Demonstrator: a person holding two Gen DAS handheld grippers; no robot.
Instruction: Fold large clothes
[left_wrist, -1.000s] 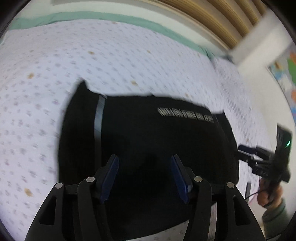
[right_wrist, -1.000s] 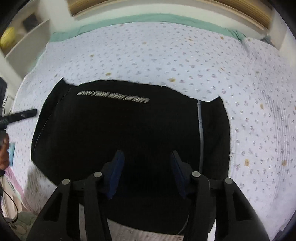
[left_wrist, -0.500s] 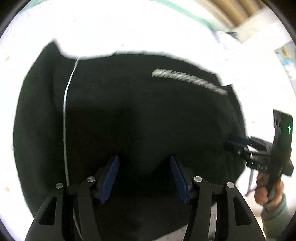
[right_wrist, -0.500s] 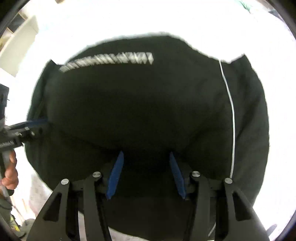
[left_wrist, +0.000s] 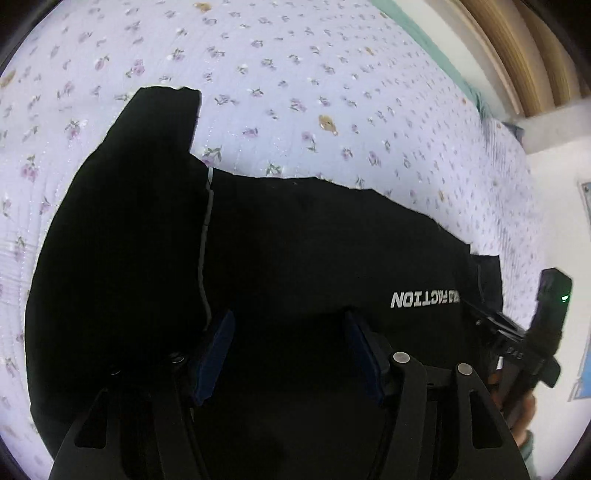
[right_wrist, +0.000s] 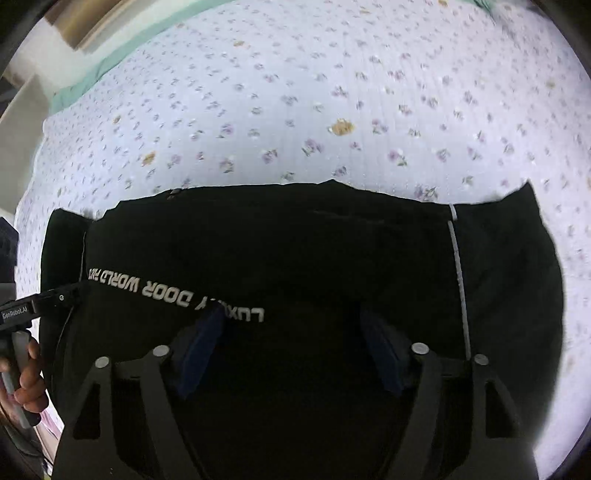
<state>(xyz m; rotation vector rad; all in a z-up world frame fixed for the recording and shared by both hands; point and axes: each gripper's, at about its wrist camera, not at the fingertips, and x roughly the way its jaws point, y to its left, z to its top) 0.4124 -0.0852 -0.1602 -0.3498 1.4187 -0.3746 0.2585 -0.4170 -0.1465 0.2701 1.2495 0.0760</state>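
The black garment (left_wrist: 295, 258) lies spread on the flower-print bed (left_wrist: 295, 74), its white lettering upside down to both cameras, which suggests a lower portion is already turned over the body. The main risk from here is a lopsided fold: if one hand-held gripper takes only the top layer, or the two lift at different heights, the cloth could slide on itself and the edges would end up skewed. The sleeve (left_wrist: 159, 122) poking out past the far edge on the left may also trail loose if it is not tucked in.

The left hand-held gripper (left_wrist: 288, 350) has its blue pads wide apart, with black cloth filling the gap between them; the right hand-held gripper (right_wrist: 291, 347) stands likewise spread over the lettering. Both look released rather than clenched. Whether the fingertips press into the fabric or hover just above it is hard to tell, since the dark cloth swallows all depth.
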